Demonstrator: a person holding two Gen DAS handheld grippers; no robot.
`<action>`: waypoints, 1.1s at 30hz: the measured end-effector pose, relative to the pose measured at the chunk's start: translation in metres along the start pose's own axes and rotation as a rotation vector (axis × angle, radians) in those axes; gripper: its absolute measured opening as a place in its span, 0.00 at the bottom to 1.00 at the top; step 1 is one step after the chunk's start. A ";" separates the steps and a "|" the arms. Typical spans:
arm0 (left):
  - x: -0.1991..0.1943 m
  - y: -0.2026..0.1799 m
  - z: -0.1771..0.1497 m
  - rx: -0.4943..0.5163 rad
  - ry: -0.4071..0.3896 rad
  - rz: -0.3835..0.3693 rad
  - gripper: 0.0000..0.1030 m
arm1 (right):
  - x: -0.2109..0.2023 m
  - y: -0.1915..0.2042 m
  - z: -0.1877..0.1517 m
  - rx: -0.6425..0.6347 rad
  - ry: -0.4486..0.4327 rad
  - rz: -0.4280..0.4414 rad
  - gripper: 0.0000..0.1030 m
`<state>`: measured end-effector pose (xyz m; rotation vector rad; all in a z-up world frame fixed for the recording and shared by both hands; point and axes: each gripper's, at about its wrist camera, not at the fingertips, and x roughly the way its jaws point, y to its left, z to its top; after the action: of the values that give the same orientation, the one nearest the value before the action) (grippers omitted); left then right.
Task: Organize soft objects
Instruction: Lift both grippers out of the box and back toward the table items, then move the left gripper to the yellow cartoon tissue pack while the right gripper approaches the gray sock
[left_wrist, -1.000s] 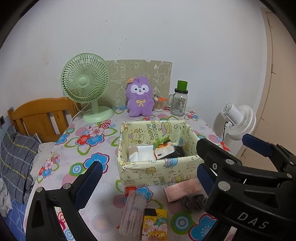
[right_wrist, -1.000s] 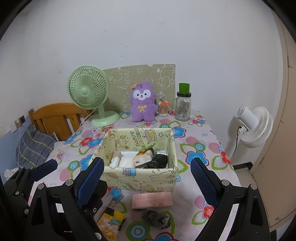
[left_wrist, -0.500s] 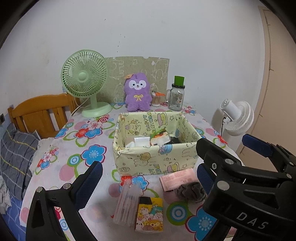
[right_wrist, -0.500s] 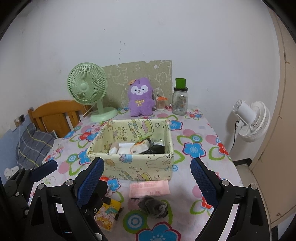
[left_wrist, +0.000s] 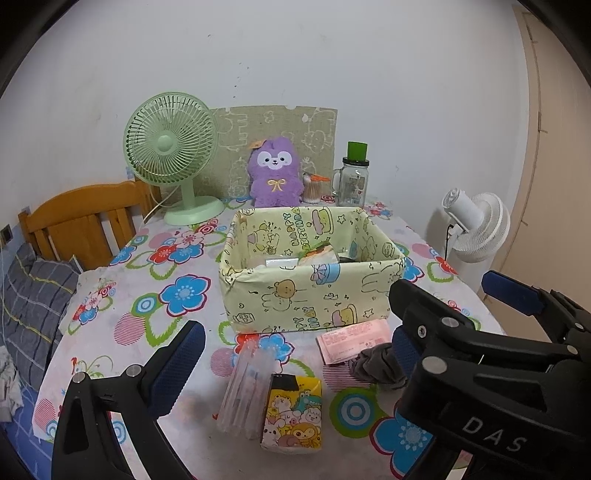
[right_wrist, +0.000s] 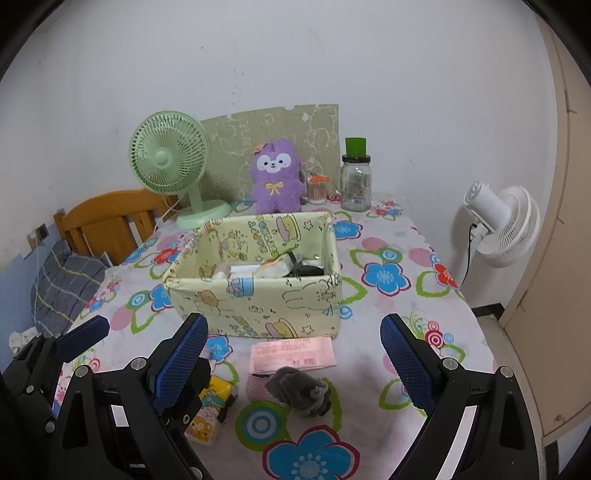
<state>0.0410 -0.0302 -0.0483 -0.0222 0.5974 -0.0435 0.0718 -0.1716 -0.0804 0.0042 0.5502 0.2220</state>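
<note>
Both cameras are sitting farther back and lower than a second ago: the pale yellow cartoon-print fabric box (left_wrist: 312, 273) is showing more of its front wall and less of its inside, and more flowered tablecloth (right_wrist: 388, 277) is showing in front of it. Left gripper (left_wrist: 291, 350) and right gripper (right_wrist: 295, 350) are both hanging above the near table edge with jaws spread wide, holding nothing. Readable writing: "HAPPY BIRTHDAY" on the box's inner back wall, and "DAS" in white on the right gripper's black body as seen in the left wrist view. Print on the flat pink packet (right_wrist: 291, 355) lying just in front of the box is too small to read. Touching the packet's near edge, a crumpled grey soft cloth item (right_wrist: 299, 391) is lying on a pink striped piece; what it is cannot be made out. To its left are lying a clear plastic tube bundle (left_wrist: 245, 391) and a yellow cartoon-animal tissue pack (left_wrist: 293, 413), the latter half hidden behind the left gripper in the right wrist view. Box contents are mostly hidden by its front wall. At the table's back a purple plush toy (right_wrist: 275, 177) is sitting upright between a green desk fan (right_wrist: 170, 162) and a green-lidded glass jar (right_wrist: 355, 181), whose label is illegible.
</note>
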 end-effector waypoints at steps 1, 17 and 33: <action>0.001 -0.001 -0.002 0.002 0.002 -0.002 0.98 | 0.001 0.000 -0.001 -0.001 0.002 0.000 0.93; 0.023 -0.005 -0.022 0.006 0.058 -0.001 0.95 | 0.025 -0.001 -0.025 -0.009 0.071 -0.001 0.93; 0.055 -0.010 -0.041 0.012 0.140 -0.034 0.93 | 0.063 -0.012 -0.042 0.015 0.183 -0.018 0.93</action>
<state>0.0630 -0.0431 -0.1124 -0.0179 0.7372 -0.0825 0.1047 -0.1720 -0.1497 -0.0066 0.7339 0.2013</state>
